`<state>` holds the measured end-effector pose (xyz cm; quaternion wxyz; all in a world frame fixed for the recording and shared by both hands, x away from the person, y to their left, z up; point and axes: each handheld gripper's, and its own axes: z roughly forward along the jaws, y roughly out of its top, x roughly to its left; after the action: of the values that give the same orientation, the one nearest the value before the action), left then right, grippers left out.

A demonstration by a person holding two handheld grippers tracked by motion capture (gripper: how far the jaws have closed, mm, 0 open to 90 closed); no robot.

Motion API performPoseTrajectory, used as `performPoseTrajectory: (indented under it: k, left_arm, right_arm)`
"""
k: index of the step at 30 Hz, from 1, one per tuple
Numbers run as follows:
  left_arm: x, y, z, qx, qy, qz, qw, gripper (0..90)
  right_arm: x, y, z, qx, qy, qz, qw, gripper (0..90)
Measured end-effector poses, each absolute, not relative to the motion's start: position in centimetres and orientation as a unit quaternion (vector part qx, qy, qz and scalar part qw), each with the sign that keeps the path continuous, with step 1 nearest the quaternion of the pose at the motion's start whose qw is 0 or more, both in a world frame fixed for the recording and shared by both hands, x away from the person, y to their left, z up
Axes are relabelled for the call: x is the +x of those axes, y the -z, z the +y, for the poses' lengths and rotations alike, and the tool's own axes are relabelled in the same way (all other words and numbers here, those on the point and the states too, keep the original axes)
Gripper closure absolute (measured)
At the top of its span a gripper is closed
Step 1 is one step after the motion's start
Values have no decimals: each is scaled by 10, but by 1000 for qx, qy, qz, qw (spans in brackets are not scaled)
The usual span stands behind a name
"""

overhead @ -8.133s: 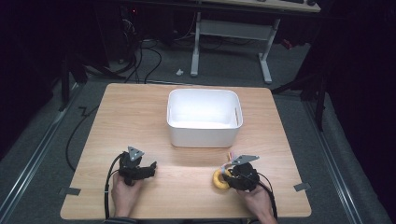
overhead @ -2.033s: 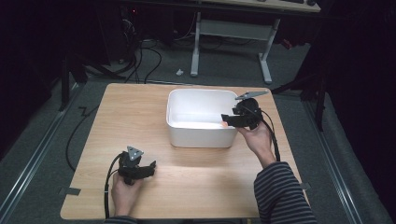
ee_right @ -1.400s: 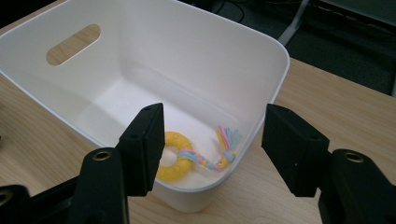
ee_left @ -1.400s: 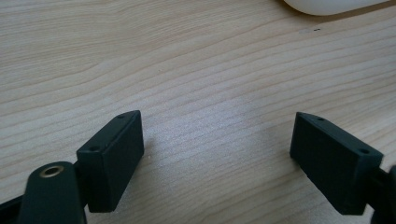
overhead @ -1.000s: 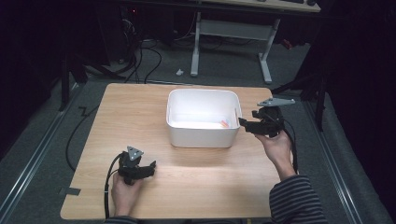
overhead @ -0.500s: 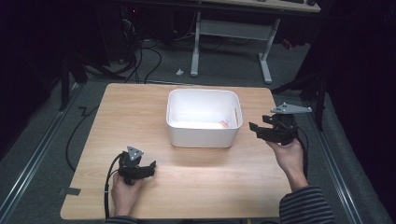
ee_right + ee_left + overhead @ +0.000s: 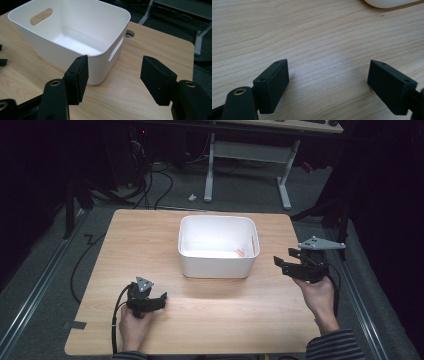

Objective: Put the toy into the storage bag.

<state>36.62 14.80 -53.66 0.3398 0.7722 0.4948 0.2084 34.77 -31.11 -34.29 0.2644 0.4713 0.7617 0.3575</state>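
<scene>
Beside the white bin's [image 7: 216,247] right wall hover the right tongs [image 7: 298,265], jaws apart and empty — nearer than the left tongs [image 7: 150,302], also apart, low over the counter [image 7: 150,240]. A small orange thing [image 7: 240,252] lies inside the bin's right end.

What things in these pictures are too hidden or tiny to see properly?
- Orange thing in the white bin: too small in the high view to name; in the right gripper view the bin's near wall hides nearly all of it.
- Bin in the left gripper view: cut off by the top edge.
- Floor behind the table, high view: too dark to make out.
</scene>
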Motion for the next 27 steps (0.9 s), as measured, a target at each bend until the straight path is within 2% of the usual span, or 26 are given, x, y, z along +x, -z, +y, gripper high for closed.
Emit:
performPoseTrajectory:
  k: [27]
  left_arm:
    - [366, 537, 148, 772, -208, 495, 341, 178]
  right_arm:
    - [310, 363, -333, 488, -380, 748, 242, 396]
